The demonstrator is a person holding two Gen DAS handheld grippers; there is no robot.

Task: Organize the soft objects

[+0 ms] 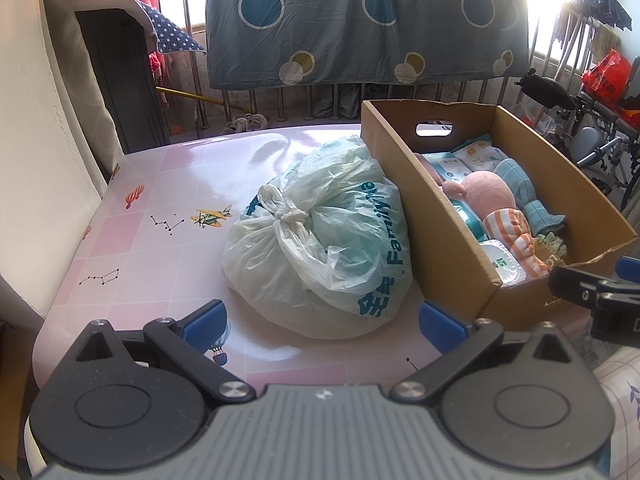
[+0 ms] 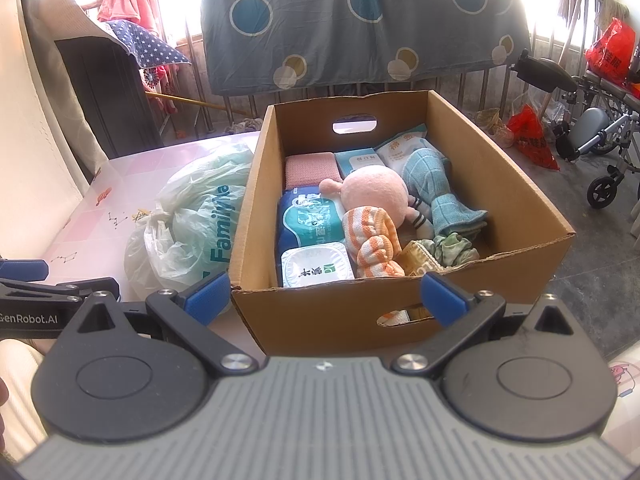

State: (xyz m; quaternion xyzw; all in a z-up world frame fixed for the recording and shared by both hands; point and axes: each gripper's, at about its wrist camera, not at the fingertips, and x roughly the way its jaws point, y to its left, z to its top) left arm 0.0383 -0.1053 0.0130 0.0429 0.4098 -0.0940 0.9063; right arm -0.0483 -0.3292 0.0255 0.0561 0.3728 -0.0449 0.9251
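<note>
Meanwhile, both grippers hang spread and empty: the left gripper [image 1: 322,318] faces a knotted FamilyMart bag [image 1: 320,236] at frame centre. The right gripper [image 2: 326,298] fronts a cardboard box [image 2: 516,184] holding a pink plush doll [image 2: 374,194].

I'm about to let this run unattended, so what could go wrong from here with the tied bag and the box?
1. The plastic bag is thin and slick; the open left gripper might pinch only film, which could tear or slip.
2. The cardboard box already looks nearly full, so the bag may not fit and could crush the pink plush.
3. The box's right end seems to overhang the table; pushing could tip it.
</note>
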